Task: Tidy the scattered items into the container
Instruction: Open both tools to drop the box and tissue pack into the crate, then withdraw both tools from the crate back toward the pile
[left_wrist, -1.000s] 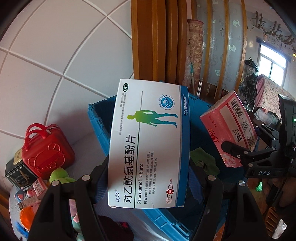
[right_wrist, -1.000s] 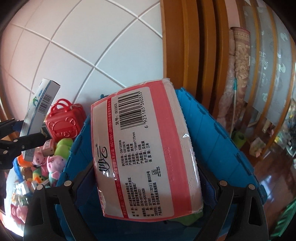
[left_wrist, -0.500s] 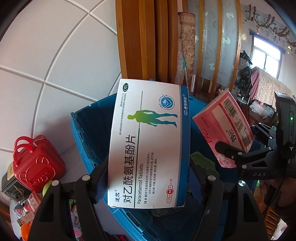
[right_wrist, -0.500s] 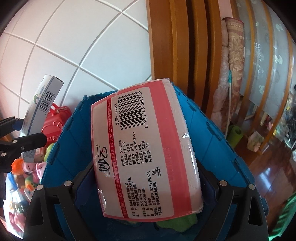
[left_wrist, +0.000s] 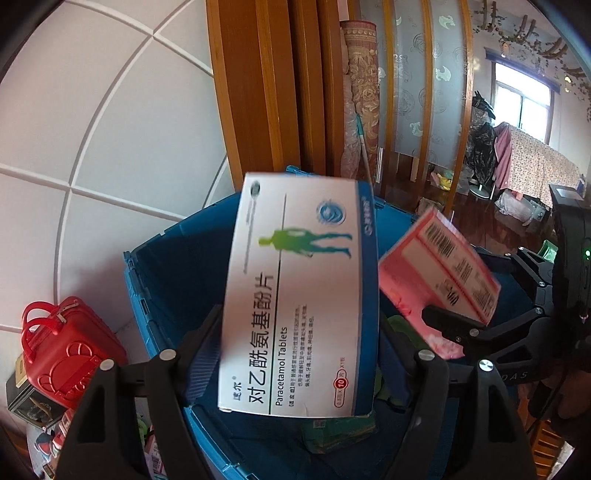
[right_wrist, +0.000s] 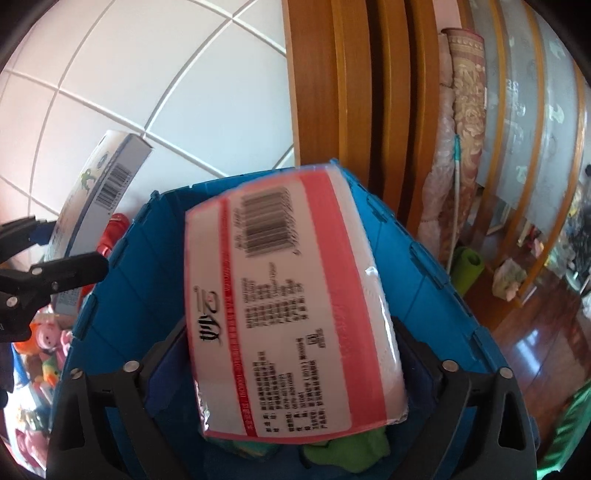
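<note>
Blue crate lay directly below both loads.
Left gripper, jaws just widening, released the tablet box, long axis toward 12 o'clock; right gripper, likewise spreading, released the tissue pack.

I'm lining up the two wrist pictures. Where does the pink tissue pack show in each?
Left wrist view: the pink tissue pack sits at right of centre, beside the paracetamol box, over the blue crate.
Right wrist view: it fills the centre, between the right tool's fingers.
Shared landmark: the blue crate.
</note>
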